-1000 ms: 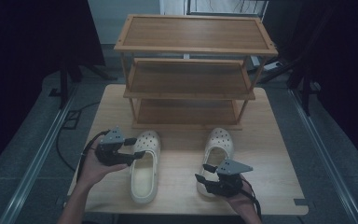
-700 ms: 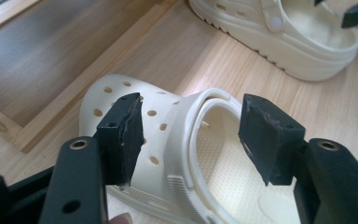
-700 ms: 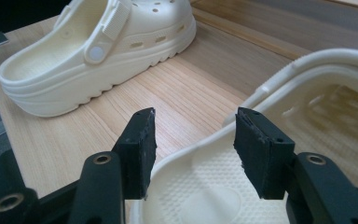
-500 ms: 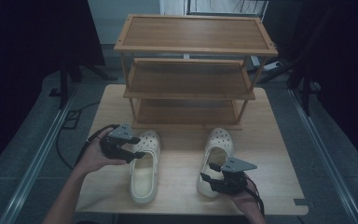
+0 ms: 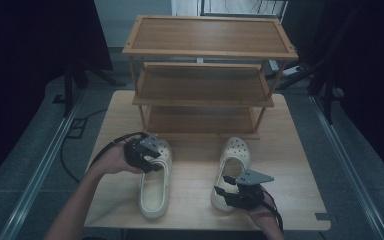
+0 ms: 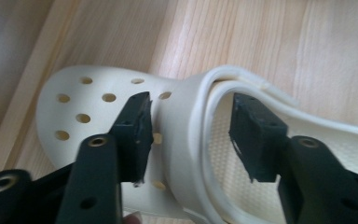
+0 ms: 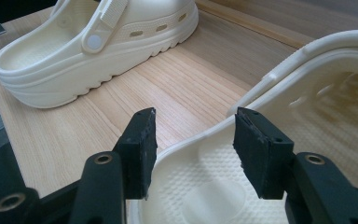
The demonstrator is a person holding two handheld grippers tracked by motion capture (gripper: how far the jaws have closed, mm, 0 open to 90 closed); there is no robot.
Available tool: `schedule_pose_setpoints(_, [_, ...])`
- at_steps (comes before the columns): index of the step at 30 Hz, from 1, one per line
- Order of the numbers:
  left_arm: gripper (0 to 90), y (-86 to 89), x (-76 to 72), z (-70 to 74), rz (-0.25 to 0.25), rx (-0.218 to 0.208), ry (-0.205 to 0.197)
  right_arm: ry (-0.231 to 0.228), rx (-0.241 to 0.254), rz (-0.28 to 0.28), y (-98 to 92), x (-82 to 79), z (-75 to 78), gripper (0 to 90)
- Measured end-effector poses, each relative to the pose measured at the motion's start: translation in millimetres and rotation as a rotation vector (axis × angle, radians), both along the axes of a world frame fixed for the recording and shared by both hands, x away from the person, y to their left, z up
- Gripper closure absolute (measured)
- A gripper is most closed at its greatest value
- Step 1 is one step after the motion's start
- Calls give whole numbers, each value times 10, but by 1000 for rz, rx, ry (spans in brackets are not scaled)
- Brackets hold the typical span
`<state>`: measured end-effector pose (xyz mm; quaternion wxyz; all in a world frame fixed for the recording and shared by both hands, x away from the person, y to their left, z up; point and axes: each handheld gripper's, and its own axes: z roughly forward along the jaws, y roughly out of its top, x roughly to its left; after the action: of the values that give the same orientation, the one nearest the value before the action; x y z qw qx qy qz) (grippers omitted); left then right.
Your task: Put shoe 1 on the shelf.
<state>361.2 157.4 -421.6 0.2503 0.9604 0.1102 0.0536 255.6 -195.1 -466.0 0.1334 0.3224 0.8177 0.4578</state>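
Nearest the person, the right gripper [image 5: 228, 191] was held low over the heel end of the right clog [image 5: 232, 167], near the front edge of the table [image 5: 290, 150]. In the right gripper view its jaws stood wide, straddling the side wall of the heel opening of that clog [image 7: 279, 154], one jaw outside and one inside; no pad was seen pressing on the wall. Slightly farther in, the left gripper [image 5: 151, 159] was placed across the left clog [image 5: 155, 182]. In the left gripper view its jaws, which had just been closing, bracketed the rim where the perforated upper of that clog [image 6: 182, 116] meets the foot opening, with a gap visible at the inner pad, so no grip was judged complete. Both cream clogs lay flat on the table, well apart, toes towards the shoe rack [image 5: 205, 75]. Neither clog was lifted; gripping, raising and shelving were judged outstanding. All three rack shelves were bare, and open tabletop lay between clogs and rack. The side posts of the rack narrowed entry.
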Motion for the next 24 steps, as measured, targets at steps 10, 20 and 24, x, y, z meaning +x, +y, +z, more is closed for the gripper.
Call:
schedule_pose_setpoints(10, [680, 31, 20, 8, -33, 2, -54, 4, -4, 0, 11, 3, -15, 491])
schedule_pose_setpoints(20, [772, 56, 27, 99, -9, 9, -134, 7, -7, -1, 20, 11, -27, 491])
schedule_pose_setpoints(24, [779, 48, 58, 165, -1, -13, -147, 5, -2, -15, -3, 16, -18, 492])
